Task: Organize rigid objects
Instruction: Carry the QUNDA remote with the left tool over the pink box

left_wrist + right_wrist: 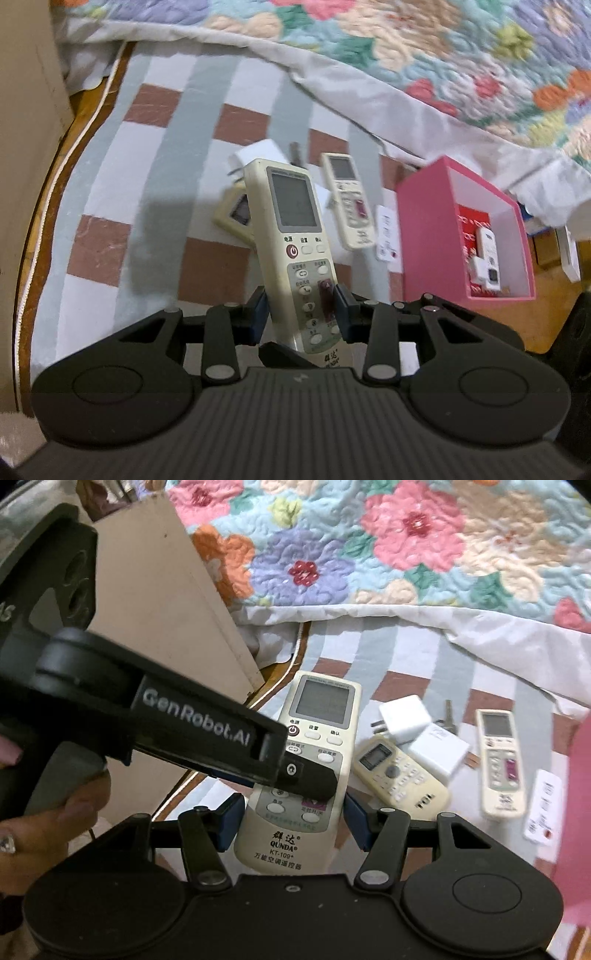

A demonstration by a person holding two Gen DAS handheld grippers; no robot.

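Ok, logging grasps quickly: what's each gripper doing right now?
Left gripper: shut on the QUNDA remote, lifted off the bed.
Right gripper: open, its blue pads either side of that remote's lower end without pressing it.

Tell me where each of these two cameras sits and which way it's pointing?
Left wrist: rides on the left gripper, looking forward and down onto the checked bedsheet; its jaws clamp the big remote, with the pink box beyond.
Right wrist: rides on the right gripper, aimed down at the bed; its jaws straddle that remote without pressing, the left gripper crosses in front, and a hand shows.
Shared: the big remote, the slim remote, the floral quilt.
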